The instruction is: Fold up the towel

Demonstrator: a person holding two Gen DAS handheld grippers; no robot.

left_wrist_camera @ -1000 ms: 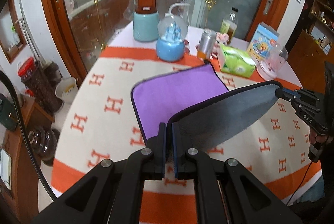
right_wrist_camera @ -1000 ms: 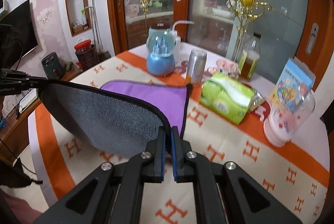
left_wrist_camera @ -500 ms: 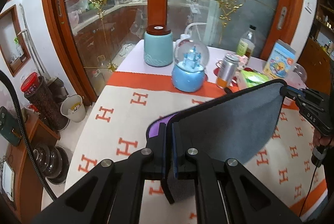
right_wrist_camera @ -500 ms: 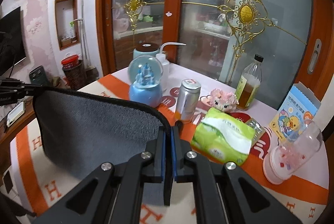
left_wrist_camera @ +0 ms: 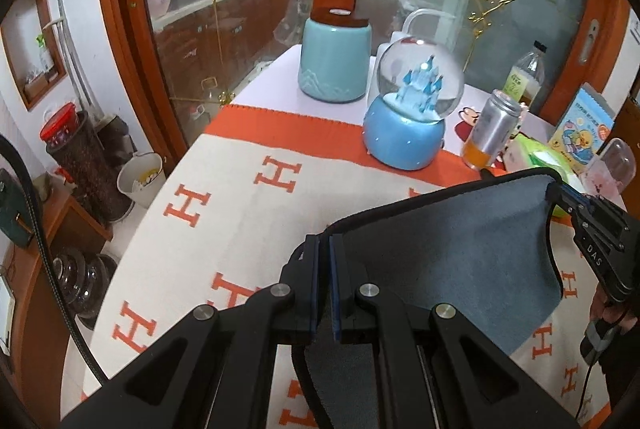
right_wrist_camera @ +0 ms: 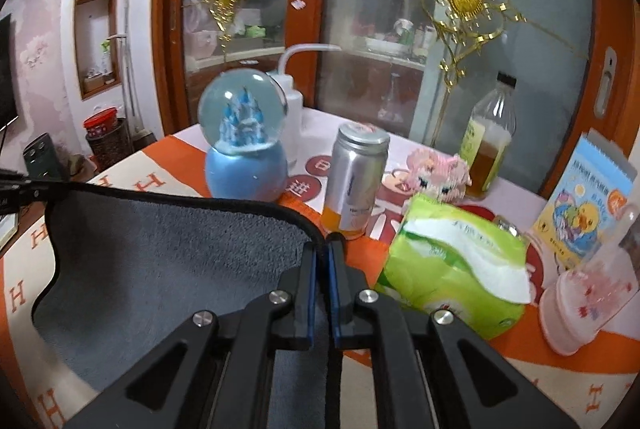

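Observation:
The towel (left_wrist_camera: 452, 249) shows its grey side with a black hem and hangs stretched in the air between my two grippers; it also fills the lower left of the right wrist view (right_wrist_camera: 160, 269). My left gripper (left_wrist_camera: 324, 241) is shut on one top corner. My right gripper (right_wrist_camera: 323, 249) is shut on the other top corner, and it shows at the right of the left wrist view (left_wrist_camera: 560, 189). The purple side is hidden. The towel's lower part hangs over the cream and orange H-pattern tablecloth (left_wrist_camera: 240, 197).
Beyond the towel stand a blue snow globe (left_wrist_camera: 412, 117), a teal jar (left_wrist_camera: 334, 59), a silver can (right_wrist_camera: 356, 181), a green tissue pack (right_wrist_camera: 452, 265), a bottle (right_wrist_camera: 488, 137), a picture box (right_wrist_camera: 580, 197) and a pink plastic container (right_wrist_camera: 588, 293). Glass doors close off the back.
Both grippers have lifted the towel's near edge up and carried it forward toward the far objects. The purple half that lay flat a second ago is now hidden behind the grey side.

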